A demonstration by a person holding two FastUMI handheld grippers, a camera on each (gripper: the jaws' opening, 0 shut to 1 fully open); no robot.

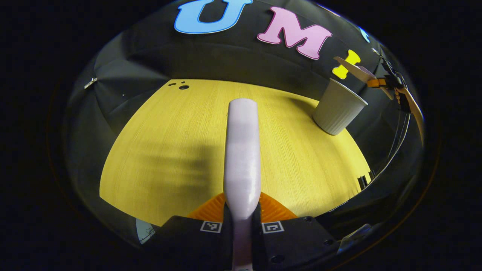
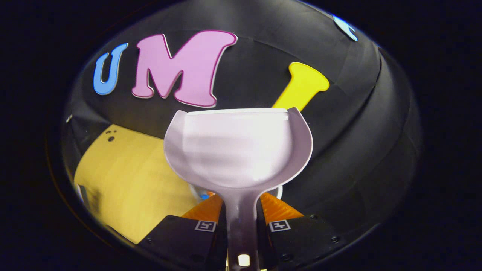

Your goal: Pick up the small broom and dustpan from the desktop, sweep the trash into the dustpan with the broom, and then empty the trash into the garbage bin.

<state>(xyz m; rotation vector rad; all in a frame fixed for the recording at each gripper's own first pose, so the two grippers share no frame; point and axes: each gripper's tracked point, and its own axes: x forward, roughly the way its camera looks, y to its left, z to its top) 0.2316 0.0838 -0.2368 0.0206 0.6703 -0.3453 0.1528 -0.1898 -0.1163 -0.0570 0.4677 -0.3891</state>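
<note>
My left gripper (image 1: 243,212) is shut on the white broom (image 1: 243,150), which points forward over the yellow desktop (image 1: 169,150). A pale ribbed garbage bin (image 1: 339,109) stands at the desk's far right. Above it, the right gripper (image 1: 391,84) holds the white dustpan (image 1: 356,67) tilted over the bin's mouth. In the right gripper view, my right gripper (image 2: 243,214) is shut on the dustpan's handle, and the pan (image 2: 237,146) is raised in front of the camera. A sliver of the bin's rim (image 2: 279,192) peeks out below the pan. What lies inside the bin is hidden.
The black cloth wall (image 1: 233,56) rings the desk on all sides. A few small dark holes (image 1: 183,87) mark the desktop's far left corner. Cables (image 1: 399,131) hang off the right edge past the bin.
</note>
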